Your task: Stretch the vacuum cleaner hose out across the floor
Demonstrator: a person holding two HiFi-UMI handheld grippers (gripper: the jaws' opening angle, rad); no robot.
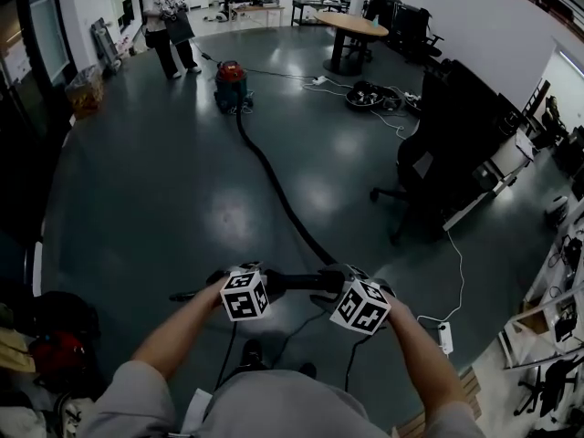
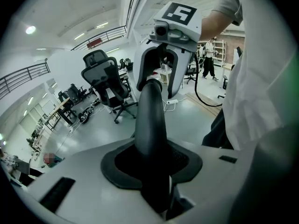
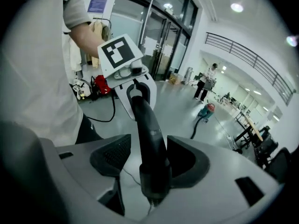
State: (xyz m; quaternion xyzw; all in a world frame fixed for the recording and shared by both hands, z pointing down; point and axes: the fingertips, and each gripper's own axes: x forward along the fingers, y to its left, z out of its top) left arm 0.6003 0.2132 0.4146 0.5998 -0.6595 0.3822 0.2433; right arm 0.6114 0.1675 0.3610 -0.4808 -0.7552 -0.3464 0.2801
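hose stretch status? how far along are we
Mostly done: the hose already runs in a long, gently curved line over the floor from the vacuum cleaner up to the grippers. In hand: the left gripper is clamped on its stiff end; the right gripper has that end between open jaws, not pressing. Left, probably: take out the last curve and lay the end down.

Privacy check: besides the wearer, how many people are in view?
2. One person stands near the red canister vacuum cleaner across the floor; another person stands by shelving in the left gripper view. Others may be hidden.
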